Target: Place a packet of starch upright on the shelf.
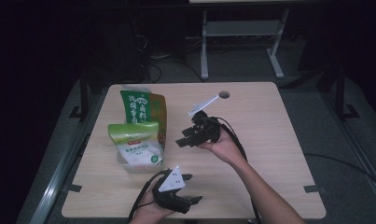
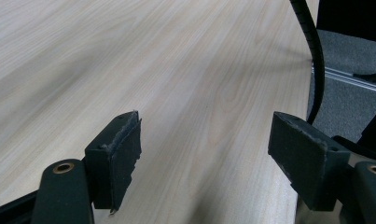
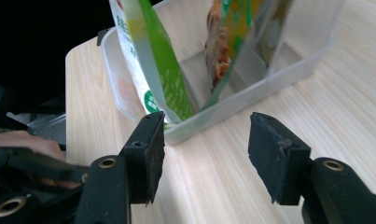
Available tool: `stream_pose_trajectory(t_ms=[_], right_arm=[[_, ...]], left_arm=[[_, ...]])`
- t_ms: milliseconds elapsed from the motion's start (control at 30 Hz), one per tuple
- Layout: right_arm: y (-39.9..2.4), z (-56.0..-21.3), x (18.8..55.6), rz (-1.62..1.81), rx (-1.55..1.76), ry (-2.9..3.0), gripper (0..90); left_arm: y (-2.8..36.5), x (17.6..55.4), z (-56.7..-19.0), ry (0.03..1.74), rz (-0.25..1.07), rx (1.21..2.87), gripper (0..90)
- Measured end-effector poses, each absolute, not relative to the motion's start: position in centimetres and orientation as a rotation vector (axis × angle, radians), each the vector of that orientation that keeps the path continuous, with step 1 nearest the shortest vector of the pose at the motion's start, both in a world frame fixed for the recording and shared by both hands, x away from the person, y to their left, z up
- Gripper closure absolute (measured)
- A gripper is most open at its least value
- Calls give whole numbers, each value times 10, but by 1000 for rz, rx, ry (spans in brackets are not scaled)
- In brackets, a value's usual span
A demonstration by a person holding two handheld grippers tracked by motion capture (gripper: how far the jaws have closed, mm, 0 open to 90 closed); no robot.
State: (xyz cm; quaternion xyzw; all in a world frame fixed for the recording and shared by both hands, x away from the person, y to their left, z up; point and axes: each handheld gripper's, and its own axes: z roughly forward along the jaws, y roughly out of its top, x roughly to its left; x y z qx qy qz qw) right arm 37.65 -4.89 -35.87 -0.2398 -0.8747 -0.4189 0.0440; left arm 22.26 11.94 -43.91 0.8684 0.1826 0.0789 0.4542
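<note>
Two tools: both in hand over the surface (image 1: 269,154), each with its jaws apart and nothing between them.
Right tool (image 1: 182,140): held near the middle of the surface, jaws pointing toward the left edge and at the clear bin; in the right gripper view (image 3: 204,154) its pads stand apart over bare wood, just short of the bin's near wall and not touching it.
Left tool (image 1: 189,188): held close to the near edge, left of the middle, jaws pointing toward the right edge; in the left gripper view (image 2: 204,158) the pads are wide apart with only wood grain between them.
Clear bin (image 3: 232,105): a see-through plastic container standing on the left half of the surface, nearer the left edge than the right, just beside the right tool's jaws.
Light green pouch (image 1: 135,142): upright in the near end of the bin, white lower half, leaning slightly.
Dark green pouch (image 1: 141,107): upright behind it in the far end of the bin, taller, with an orange-brown panel on its right side.
Gap between pouches: open space inside the bin, seen from the right gripper view.
Round hole (image 1: 224,94): in the surface near the far edge, well apart from the bin.
</note>
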Motion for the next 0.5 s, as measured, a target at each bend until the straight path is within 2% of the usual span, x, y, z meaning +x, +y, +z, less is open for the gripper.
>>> stream_pose_trajectory(t_ms=[500], right_arm=[[-94, -361, 384, -1264, -889, -2685, 388]], left_arm=[[123, 225, -436, 470, 206, 2123, 250]])
